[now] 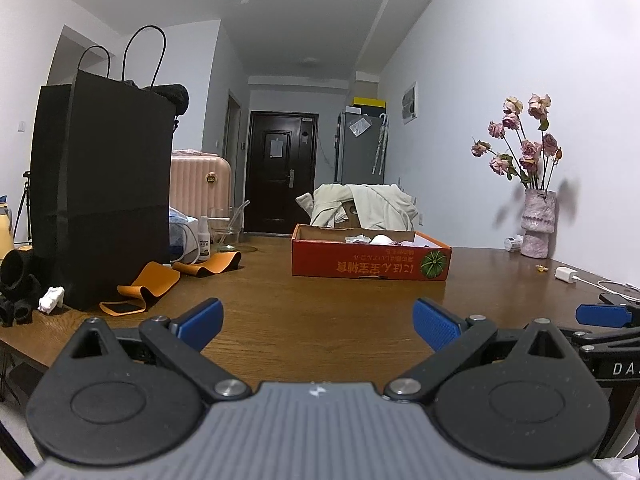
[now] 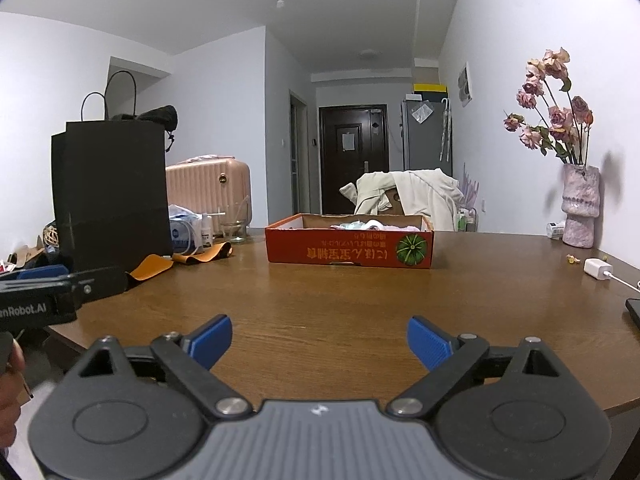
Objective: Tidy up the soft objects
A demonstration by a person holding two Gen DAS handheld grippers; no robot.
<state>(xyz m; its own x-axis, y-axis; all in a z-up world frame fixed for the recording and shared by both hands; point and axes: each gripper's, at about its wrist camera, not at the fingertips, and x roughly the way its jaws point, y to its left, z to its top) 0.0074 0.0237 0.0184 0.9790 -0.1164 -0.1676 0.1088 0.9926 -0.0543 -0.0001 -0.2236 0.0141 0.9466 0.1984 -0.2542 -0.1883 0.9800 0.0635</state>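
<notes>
white walls (image 2: 224, 92), dark door (image 1: 280, 172) down the hallway, brown wooden table (image 2: 340, 304).

Brown wooden desk (image 2: 340, 300) with visible grain and a soft sheen. An orange printed cardboard box (image 2: 350, 246) holds pale, crumpled cloth pieces (image 2: 366, 225). A tall matt black paper bag (image 1: 102, 196). Orange strips (image 1: 158, 278) that look like smooth leather. A rough, mottled pink vase (image 1: 538, 222). Each tool has ribbed blue plastic pads (image 2: 426, 342) on matt black arms.

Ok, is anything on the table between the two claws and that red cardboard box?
Nothing visible. Bare wooden table lies between the open right claw, the open left claw and the red box.
</notes>
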